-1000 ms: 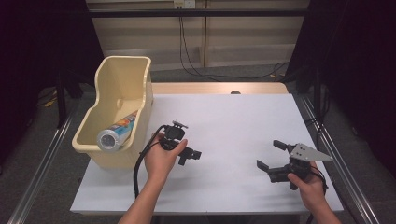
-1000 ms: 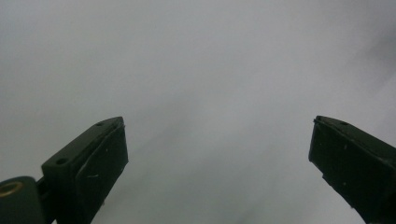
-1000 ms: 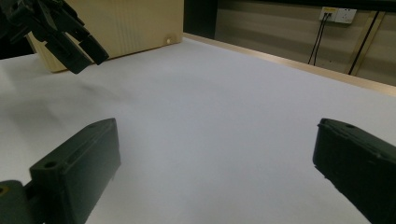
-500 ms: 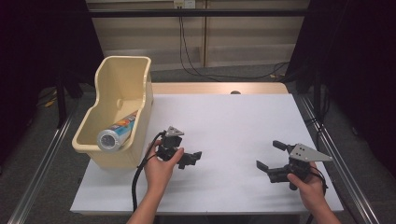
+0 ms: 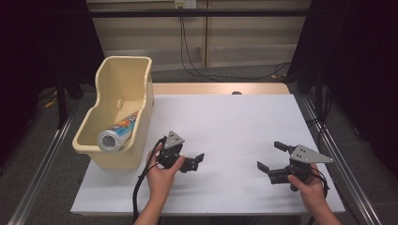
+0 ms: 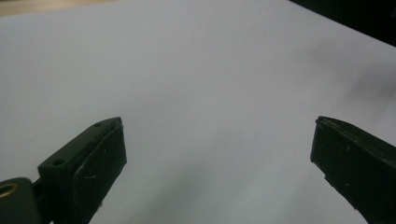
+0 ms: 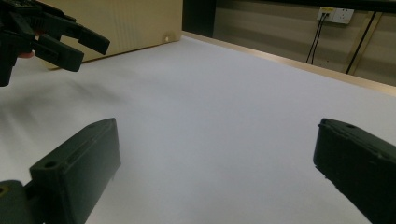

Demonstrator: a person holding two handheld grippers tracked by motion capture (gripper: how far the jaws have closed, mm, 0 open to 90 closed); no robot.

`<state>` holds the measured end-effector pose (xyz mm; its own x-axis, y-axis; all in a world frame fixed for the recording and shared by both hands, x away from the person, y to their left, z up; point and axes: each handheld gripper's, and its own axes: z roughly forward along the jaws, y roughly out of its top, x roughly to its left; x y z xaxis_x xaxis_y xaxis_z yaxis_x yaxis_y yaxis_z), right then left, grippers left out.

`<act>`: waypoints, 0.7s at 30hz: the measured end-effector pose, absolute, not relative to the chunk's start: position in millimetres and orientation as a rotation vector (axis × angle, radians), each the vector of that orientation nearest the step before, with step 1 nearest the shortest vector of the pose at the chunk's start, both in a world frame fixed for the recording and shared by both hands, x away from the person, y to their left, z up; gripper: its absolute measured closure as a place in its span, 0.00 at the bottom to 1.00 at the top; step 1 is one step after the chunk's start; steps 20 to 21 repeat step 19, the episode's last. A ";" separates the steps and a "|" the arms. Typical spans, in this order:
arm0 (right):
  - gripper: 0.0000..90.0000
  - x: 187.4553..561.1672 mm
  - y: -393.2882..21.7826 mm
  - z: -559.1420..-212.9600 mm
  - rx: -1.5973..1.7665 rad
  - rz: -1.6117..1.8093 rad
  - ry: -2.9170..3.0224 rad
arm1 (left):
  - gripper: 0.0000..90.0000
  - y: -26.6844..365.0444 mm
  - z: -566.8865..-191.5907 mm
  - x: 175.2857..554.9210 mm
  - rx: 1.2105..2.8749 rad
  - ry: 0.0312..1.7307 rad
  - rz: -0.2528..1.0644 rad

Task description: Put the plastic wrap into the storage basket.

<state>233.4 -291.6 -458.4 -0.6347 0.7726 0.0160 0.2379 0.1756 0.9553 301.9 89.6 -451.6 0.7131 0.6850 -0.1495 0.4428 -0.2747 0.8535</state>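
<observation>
The left gripper [image 5: 195, 161] sits low over the white table [image 5: 234, 122], just to the right of the bin [image 5: 141, 93]. A hand [image 5: 162, 176] holds it from behind. Its jaws are spread wide and there is nothing between them. In the left gripper view the two black jaws stand far apart, with bare table between them. They touch nothing.

The right gripper [image 5: 271, 155] is near the front right part of the table, well apart from the left one. Another hand [image 5: 312, 187] holds it. Its jaws are wide too, and they hold nothing. In the right gripper view the jaws stand far apart over the white top. The left gripper [image 7: 70, 42] shows up at the far left of that view, with the side of the bin right behind it.

The bin is cream and stands at the left edge of the table. A can [image 5: 117, 133] lies on its side inside the bin, at the low front end. Its silver end faces the front. No gripper touches the can or the bin.
</observation>
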 end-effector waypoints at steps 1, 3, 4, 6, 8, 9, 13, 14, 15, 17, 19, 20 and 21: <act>0.00 233.1 -291.3 -458.4 0.949 1.469 1.979 | 0.04 90.4 -451.7 300.7 1.911 0.867 0.313; 0.00 232.9 -290.7 -458.6 0.944 1.467 1.978 | 0.04 91.7 -452.6 299.0 1.895 0.865 0.311; 0.00 233.0 -290.5 -458.8 0.945 1.468 1.978 | 0.04 92.4 -453.3 298.5 1.894 0.861 0.321; 0.00 233.1 -290.1 -459.1 0.947 1.461 1.977 | 0.04 93.6 -454.5 298.0 1.886 0.864 0.314; 0.00 233.0 -290.0 -459.4 0.948 1.460 1.979 | 0.04 94.6 -454.5 297.6 1.880 0.860 0.337; 0.00 232.8 -290.0 -459.3 0.949 1.460 1.978 | 0.04 95.0 -454.3 297.8 1.878 0.859 0.335; 0.00 232.3 -290.5 -458.9 0.945 1.460 1.978 | 0.04 96.4 -453.0 297.2 1.868 0.854 0.347; 0.00 232.3 -290.7 -459.1 0.944 1.460 1.976 | 0.04 96.7 -452.7 297.1 1.867 0.850 0.351; 0.00 232.4 -291.0 -459.2 0.945 1.459 1.974 | 0.04 96.8 -452.4 297.0 1.865 0.848 0.347; 0.00 232.7 -291.6 -459.7 0.952 1.459 1.973 | 0.04 97.9 -452.0 297.1 1.868 0.852 0.349; 0.00 232.6 -291.2 -460.2 0.954 1.455 1.978 | 0.04 99.2 -451.7 296.9 1.857 0.849 0.353; 0.00 232.6 -291.2 -460.2 0.954 1.455 1.978 | 0.04 99.2 -451.7 296.9 1.857 0.849 0.353; 0.00 232.6 -291.2 -460.2 0.954 1.455 1.978 | 0.04 99.2 -451.7 296.9 1.857 0.849 0.353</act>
